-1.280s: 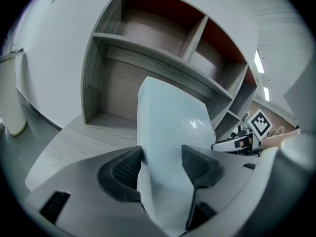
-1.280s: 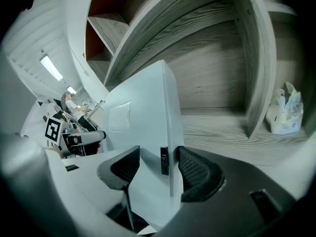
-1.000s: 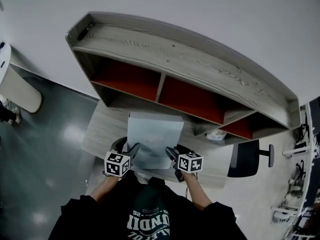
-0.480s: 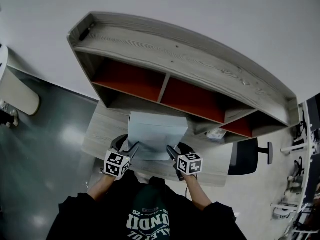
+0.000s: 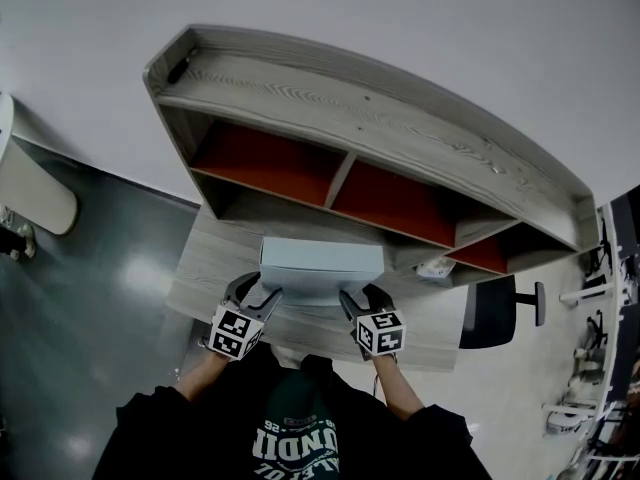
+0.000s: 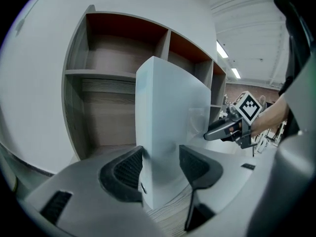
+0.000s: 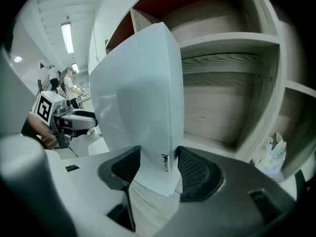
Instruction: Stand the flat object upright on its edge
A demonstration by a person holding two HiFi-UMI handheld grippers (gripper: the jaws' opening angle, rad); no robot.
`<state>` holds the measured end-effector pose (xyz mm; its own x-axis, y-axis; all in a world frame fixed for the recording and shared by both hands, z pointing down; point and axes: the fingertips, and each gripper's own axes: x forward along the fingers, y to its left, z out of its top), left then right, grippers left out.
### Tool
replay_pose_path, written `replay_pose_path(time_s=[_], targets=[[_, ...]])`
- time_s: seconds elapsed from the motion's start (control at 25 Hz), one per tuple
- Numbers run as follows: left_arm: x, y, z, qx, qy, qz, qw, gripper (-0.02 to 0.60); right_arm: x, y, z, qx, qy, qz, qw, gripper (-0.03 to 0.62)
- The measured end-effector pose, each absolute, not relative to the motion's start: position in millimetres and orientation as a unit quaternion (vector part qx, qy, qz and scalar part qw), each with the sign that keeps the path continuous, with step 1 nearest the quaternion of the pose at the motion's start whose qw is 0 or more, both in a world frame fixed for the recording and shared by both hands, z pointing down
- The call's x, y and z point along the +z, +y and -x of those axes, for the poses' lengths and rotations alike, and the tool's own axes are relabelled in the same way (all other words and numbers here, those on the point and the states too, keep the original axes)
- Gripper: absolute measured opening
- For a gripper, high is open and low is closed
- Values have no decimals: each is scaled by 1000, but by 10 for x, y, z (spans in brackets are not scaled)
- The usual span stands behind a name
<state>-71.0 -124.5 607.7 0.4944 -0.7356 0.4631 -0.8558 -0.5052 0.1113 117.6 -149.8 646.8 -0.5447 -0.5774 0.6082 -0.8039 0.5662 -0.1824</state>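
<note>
Left gripper (image 6: 160, 168): jaws about half open and have just been closing. One end of the box (image 5: 322, 260) is between them. Pads (image 6: 129, 167) sit against its two broad faces, so it's gripped across the thickness.

Right gripper (image 7: 159, 168): same at the other end. Its pads (image 7: 191, 171) are tight on both faces, with a small label (image 7: 165, 163) on the box's end face right between the jaws.

Box stands upright, spanning from one jaw pair to the other, long edge down. Head view sees its narrow top edge. Its lower corner pokes just below the right jaws over the desk (image 5: 215, 258); can't tell if it touches the wood.

Beyond both jaw pairs is the shelf (image 5: 350, 118) with red-backed bays, and the box is just in front of it. Each gripper view shows the other gripper at the far end of the box, off to one side of its own jaws.
</note>
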Motion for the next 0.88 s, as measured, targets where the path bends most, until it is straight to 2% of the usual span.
replay_pose_path(time_s=[0.52, 0.88], targets=[[6188, -1097, 740, 195, -422, -871, 160, 248, 6606, -1368, -1148, 199, -841, -436, 252, 255], [6223, -1077, 808, 201, -384, -888, 154, 236, 6616, -1344, -1149, 187, -839, -450, 242, 250]])
